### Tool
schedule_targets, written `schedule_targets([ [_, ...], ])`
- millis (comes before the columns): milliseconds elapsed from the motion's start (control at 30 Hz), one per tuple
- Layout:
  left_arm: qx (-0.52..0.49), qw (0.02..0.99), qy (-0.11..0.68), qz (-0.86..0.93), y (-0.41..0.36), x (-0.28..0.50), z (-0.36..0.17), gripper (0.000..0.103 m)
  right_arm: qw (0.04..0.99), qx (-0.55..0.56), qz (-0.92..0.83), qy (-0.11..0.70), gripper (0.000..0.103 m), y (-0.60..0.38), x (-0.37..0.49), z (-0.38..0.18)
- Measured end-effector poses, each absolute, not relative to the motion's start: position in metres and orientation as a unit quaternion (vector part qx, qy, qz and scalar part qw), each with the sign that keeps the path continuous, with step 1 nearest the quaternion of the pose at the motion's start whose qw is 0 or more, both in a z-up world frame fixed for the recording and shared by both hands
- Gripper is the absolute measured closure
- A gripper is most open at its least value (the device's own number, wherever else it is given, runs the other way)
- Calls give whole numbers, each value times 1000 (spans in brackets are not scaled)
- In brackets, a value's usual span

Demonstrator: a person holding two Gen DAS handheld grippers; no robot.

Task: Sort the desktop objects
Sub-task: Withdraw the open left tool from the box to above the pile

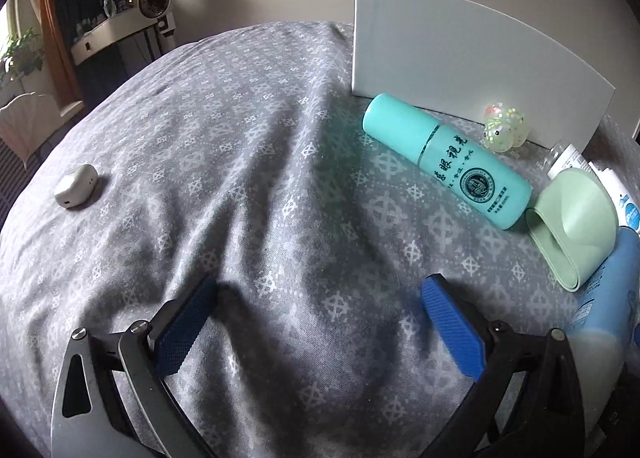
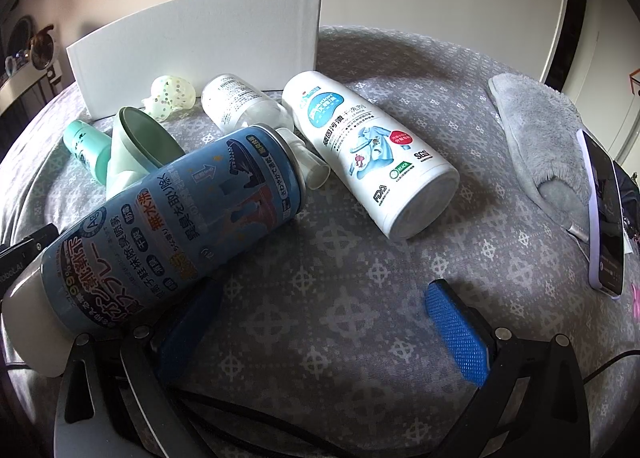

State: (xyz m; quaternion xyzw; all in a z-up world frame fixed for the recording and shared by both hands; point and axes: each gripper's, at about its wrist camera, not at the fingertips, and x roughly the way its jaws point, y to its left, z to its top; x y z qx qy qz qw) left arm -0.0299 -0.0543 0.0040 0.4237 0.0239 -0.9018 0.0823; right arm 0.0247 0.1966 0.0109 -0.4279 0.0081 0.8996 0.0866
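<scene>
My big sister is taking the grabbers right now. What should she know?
Left gripper: open, holding nothing, over bare cloth.
Right gripper: open, holding nothing, its left finger beside the blue spray can.
Lying in front of the white box: blue spray can, white bottle, clear bottle, teal bottle, green cup and spotted toy.
A small white case sits alone, far left.
Nothing looks sorted yet; everything still needs sorting.

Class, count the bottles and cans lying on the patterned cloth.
4: teal bottle far left, blue can front, clear bottle behind it, white bottle right. More may be hidden.
</scene>
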Motion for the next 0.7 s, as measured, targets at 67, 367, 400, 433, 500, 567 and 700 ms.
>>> schedule_targets([
  [67,424,82,24,-902,-55,-30,4,0,87,-428,900,8,0,196,25,11],
  [367,424,82,24,-902,-55,-30,4,0,87,-428,900,8,0,196,25,11],
  [400,424,82,24,-902,-55,-30,4,0,87,-428,900,8,0,197,25,11],
  [433,424,82,24,-902,-55,-30,4,0,87,-428,900,8,0,196,25,11],
  [500,424,82,24,-902,-56,-30,4,0,88,-427,900,6,0,196,25,11],
  [567,423,82,24,-902,-55,-30,4,0,88,-427,900,7,0,193,29,12],
  [700,423,82,24,-902,-56,-30,4,0,88,-426,900,5,0,193,29,12],
])
